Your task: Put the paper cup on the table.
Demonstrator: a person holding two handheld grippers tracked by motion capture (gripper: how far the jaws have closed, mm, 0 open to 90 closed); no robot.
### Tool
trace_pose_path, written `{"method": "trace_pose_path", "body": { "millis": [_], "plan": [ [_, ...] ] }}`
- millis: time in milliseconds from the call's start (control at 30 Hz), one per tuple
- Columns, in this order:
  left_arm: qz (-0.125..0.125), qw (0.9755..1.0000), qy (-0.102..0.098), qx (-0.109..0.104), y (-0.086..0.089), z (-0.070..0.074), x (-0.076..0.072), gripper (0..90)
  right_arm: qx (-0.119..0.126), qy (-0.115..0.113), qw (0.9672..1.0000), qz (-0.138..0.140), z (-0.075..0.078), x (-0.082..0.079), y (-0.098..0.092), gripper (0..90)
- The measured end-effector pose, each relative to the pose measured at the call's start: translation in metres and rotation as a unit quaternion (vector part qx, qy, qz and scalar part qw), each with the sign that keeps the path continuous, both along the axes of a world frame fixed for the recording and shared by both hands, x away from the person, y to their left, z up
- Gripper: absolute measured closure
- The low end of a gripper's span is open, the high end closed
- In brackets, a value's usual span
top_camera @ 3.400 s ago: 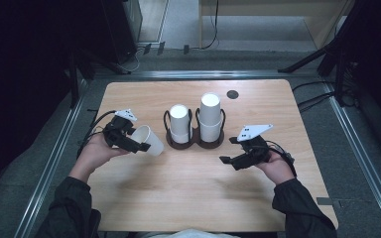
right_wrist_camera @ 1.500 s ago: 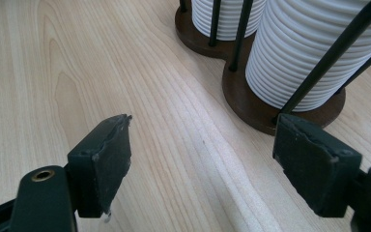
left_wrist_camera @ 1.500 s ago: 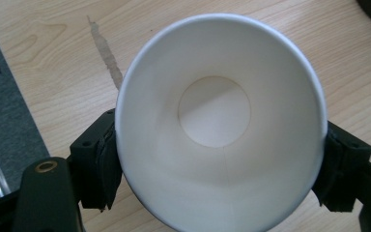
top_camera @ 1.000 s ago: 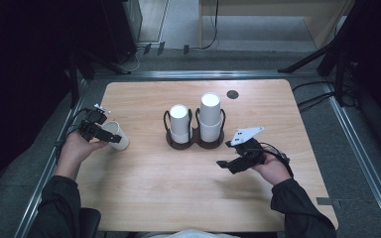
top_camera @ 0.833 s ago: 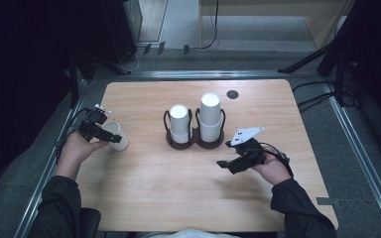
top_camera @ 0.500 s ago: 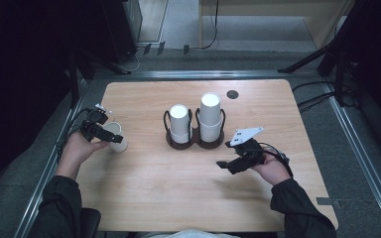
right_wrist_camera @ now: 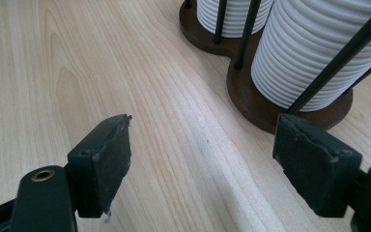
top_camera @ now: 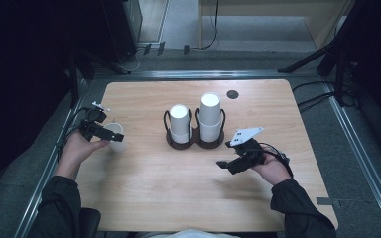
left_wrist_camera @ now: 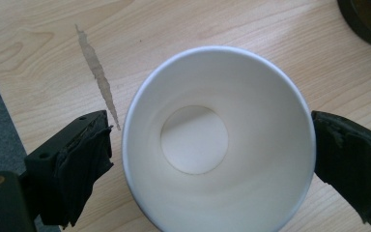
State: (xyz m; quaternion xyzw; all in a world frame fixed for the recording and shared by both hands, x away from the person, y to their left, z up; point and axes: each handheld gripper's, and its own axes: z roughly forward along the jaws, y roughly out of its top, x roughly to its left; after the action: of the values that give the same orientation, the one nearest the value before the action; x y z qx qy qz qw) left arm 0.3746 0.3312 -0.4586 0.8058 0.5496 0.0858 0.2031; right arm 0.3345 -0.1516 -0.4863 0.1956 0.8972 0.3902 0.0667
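Left hand-held gripper jaws just opened, releasing upright paper cup at bench left edge. Right hand-held gripper open, empty, near cup rack.

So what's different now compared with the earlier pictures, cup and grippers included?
The left gripper carried the paper cup from beside the cup holder out to the table's left edge and set it upright; its jaws have just been opening, pads now clear of the cup. The right gripper and both cup stacks stayed as they were.
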Motion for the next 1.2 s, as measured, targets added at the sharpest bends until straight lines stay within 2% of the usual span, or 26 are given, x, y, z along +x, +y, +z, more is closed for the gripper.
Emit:
{"method": "trace_pose_path", "body": {
  "millis": [333,733,1067,1200],
  "plan": [
    [0.008,0.999,-0.025,-0.035,0.006,0.012,-0.004,3.4,0.0,0.0,1.0,0.0,0.0,0.0,0.0,21.3],
    [0.007,0.9975,-0.055,-0.044,0.005,0.027,-0.009,3.5,0.0,0.001,1.0,0.001,0.0,0.001,0.0,21.3],
    [-0.015,0.9946,-0.076,-0.069,-0.01,0.045,-0.013,3.7,-0.003,0.002,1.0,0.002,-0.001,0.0,-0.001,21.3],
    [-0.027,0.9945,-0.077,-0.065,-0.019,0.049,-0.015,3.7,-0.001,0.002,1.0,0.0,0.0,0.0,-0.002,21.3]
  ]
}}
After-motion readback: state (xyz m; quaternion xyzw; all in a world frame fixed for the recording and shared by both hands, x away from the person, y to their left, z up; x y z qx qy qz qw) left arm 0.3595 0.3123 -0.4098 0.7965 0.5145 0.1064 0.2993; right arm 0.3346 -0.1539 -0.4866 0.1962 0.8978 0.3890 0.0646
